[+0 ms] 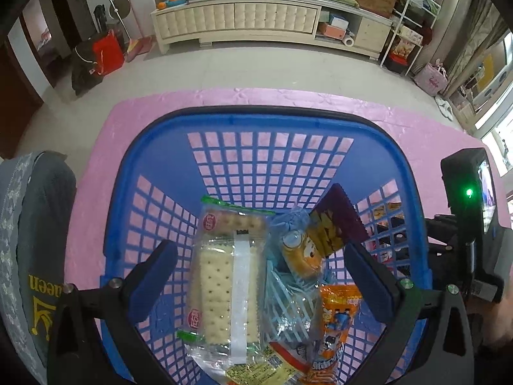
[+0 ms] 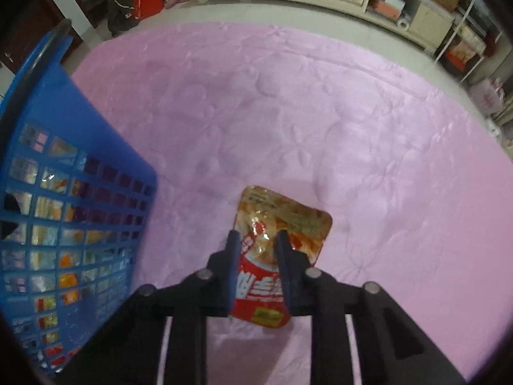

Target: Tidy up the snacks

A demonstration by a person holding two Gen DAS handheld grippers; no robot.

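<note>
A blue plastic basket (image 1: 256,118) stands on the pink cloth (image 1: 144,109). It holds a clear pack of crackers (image 1: 224,276), a small cake in a blue wrapper (image 1: 301,250), a purple and yellow packet (image 1: 336,218) and an orange packet (image 1: 340,317). My left gripper (image 1: 259,248) hangs open over these snacks, its fingers wide on either side and touching none. In the right wrist view a red and orange snack pouch (image 2: 288,218) lies on the pink cloth (image 2: 320,112) to the right of the basket (image 2: 80,122). My right gripper (image 2: 258,243) is shut on the pouch's near half.
A grey cushion with yellow lettering (image 1: 32,240) presses against the basket's left side. The other gripper's body with a green light (image 1: 468,192) sits just right of the basket. A long cream cabinet (image 1: 256,16) and a red bag (image 1: 107,53) stand beyond the cloth.
</note>
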